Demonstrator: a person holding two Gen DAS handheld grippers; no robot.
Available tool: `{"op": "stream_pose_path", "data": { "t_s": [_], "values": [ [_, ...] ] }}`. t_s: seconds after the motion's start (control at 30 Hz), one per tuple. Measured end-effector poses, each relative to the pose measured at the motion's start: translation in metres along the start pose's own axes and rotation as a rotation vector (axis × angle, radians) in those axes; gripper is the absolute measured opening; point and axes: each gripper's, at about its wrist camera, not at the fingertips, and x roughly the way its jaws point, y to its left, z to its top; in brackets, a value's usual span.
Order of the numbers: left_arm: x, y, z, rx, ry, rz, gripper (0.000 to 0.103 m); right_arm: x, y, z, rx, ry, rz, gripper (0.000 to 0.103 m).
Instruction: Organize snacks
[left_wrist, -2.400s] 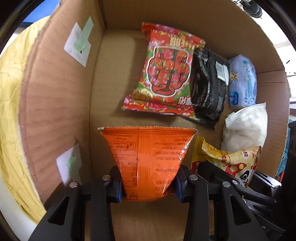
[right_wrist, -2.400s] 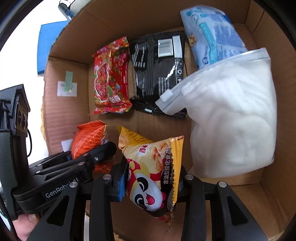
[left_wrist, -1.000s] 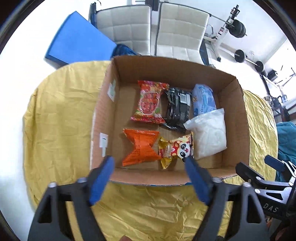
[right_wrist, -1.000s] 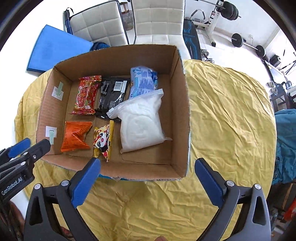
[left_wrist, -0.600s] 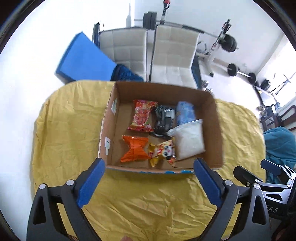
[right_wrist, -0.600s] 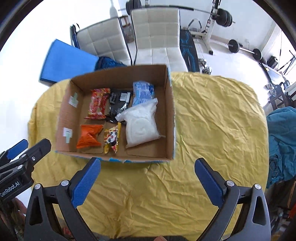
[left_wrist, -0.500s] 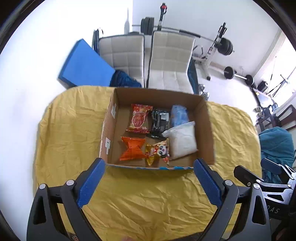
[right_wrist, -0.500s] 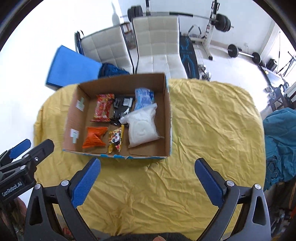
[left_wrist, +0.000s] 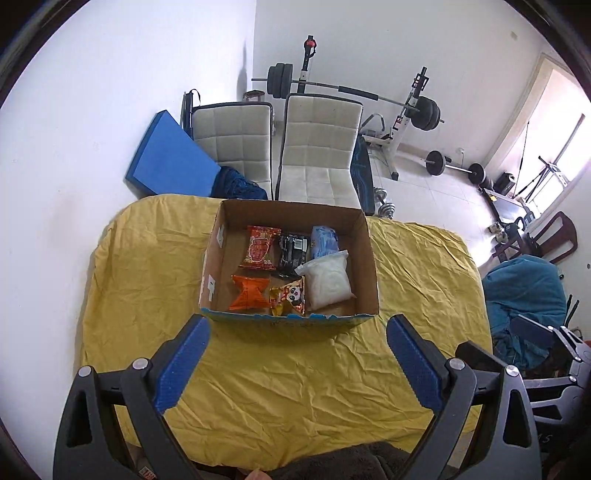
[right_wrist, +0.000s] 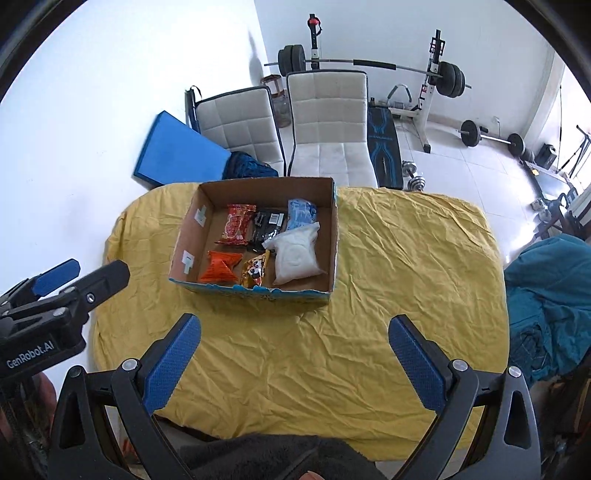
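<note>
We are holding our right tool wide apart and empty over the yellow-covered tabletop at the bottom of the frame. Our left tool is poking in at lower left. Above centre, the cardboard box is holding an orange packet, a panda packet and a white bag.

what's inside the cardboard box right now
Six packs lie in the cardboard box: red, black, blue, white, orange, yellow panda. Anything beneath them is hidden.
</note>
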Motion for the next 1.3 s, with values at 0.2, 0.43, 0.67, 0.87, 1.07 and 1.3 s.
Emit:
{"op": "stream_pose_path", "data": {
  "t_s": [0.2,0.43,0.67,0.87,1.07,1.3],
  "values": [
    [-0.020,-0.003,-0.001,0.008,-0.025,0.015,0.098,-0.029,0.002,0.001,-0.021,-0.041,-0.015,0.103],
    [-0.034,-0.005,-0.001,0.009,-0.054,0.030,0.098,-0.039,-0.003,0.003,-0.005,-0.063,-0.037,0.103],
    [-0.037,-0.005,-0.003,0.008,-0.057,0.031,0.098,-0.044,-0.007,0.004,0.002,-0.085,-0.060,0.103],
    [-0.038,-0.007,-0.005,0.016,-0.062,0.032,0.098,-0.048,-0.009,0.005,0.010,-0.098,-0.075,0.103],
    [-0.040,-0.007,-0.006,0.018,-0.059,0.032,0.098,-0.050,-0.008,0.005,0.009,-0.104,-0.085,0.103],
    [-0.041,-0.006,-0.006,0.018,-0.062,0.038,0.098,-0.049,-0.007,0.002,0.023,-0.111,-0.099,0.103]
  ]
}}
